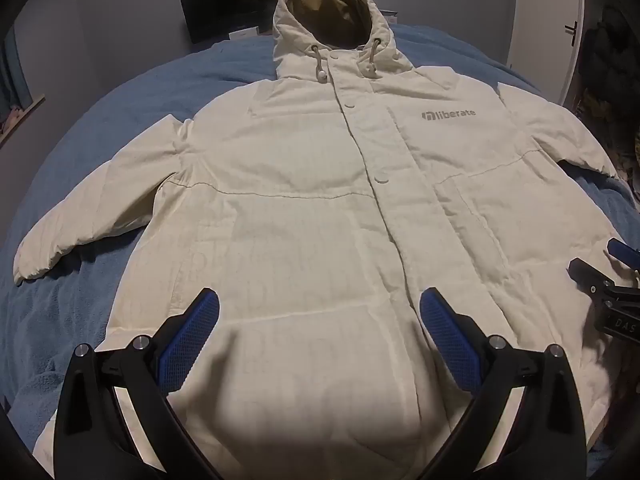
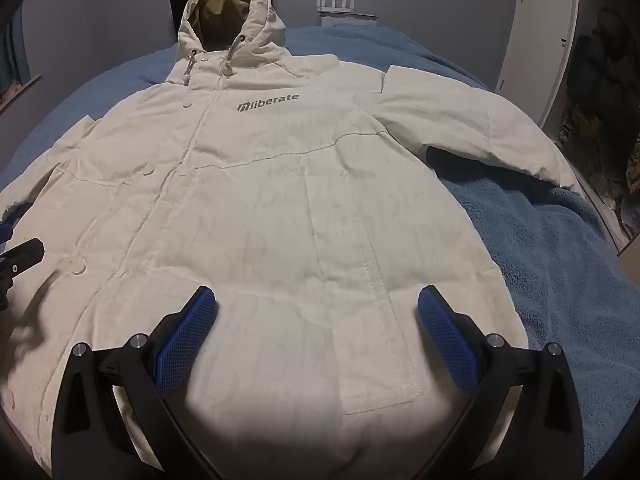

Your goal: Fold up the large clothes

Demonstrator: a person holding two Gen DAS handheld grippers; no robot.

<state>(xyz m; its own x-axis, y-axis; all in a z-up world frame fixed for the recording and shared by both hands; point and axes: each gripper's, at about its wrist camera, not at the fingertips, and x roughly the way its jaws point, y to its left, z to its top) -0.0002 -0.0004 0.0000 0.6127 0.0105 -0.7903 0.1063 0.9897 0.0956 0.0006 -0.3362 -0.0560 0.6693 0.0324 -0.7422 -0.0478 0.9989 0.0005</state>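
The jacket (image 1: pixel 320 208) lies flat, front up, on the bed (image 1: pixel 100 92); both the left gripper (image 1: pixel 319 320) and right gripper (image 2: pixel 317 318) hover jaws released, empty, near its hem, probably; best pinch one sleeve (image 2: pixel 472 136) low and fold inward.

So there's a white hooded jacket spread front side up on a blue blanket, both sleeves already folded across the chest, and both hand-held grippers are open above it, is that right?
Not quite: the sleeves are not folded across the chest; both lie stretched out to the sides on the blue blanket, as both wrist views show. The rest holds: the white hooded jacket lies front side up, and the left hand-held gripper and right hand-held gripper are open above it.
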